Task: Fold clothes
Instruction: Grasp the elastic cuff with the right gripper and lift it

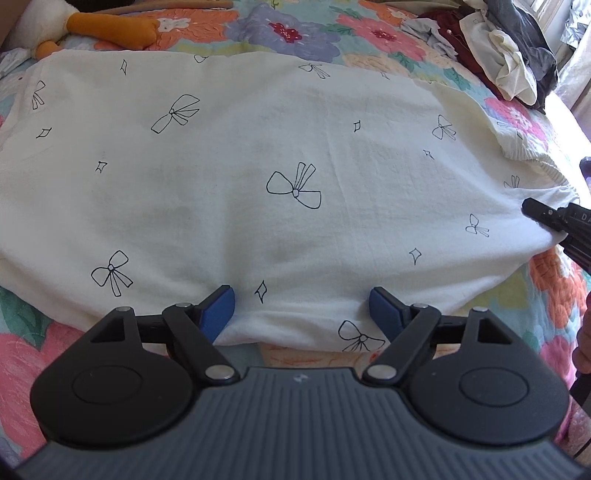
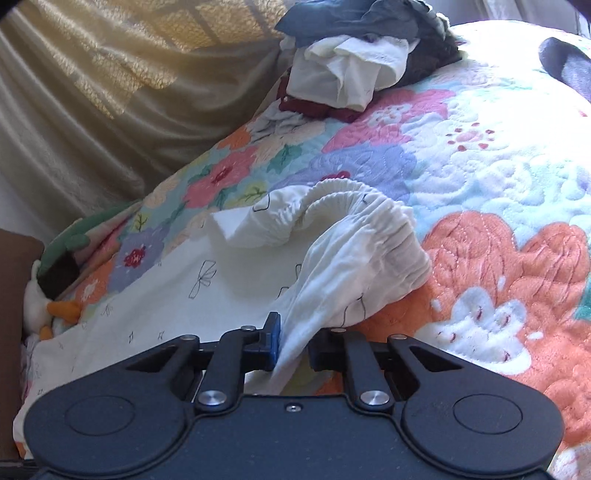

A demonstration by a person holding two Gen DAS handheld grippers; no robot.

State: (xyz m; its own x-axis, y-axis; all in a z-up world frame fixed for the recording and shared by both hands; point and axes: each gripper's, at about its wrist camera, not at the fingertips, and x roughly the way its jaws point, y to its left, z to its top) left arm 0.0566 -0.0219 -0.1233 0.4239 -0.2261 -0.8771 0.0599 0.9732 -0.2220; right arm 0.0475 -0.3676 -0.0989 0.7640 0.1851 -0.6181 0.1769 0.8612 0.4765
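Observation:
A white garment with black bow prints [image 1: 240,166] lies spread flat on the floral quilt [image 1: 295,33]. My left gripper [image 1: 302,306] is open, its blue pads [image 1: 218,314] resting over the garment's near hem. My right gripper [image 2: 295,343] is shut on a bunched fold of the same white garment [image 2: 325,288], close to its gathered elastic waistband [image 2: 369,218]. The right gripper also shows at the right edge of the left wrist view [image 1: 554,221], at the garment's right corner.
A pile of unfolded clothes [image 1: 498,48] sits at the quilt's far right; it also shows in the right wrist view [image 2: 351,62]. A stuffed duck [image 1: 92,26] lies at the far left. A beige curtain [image 2: 92,110] hangs beside the bed.

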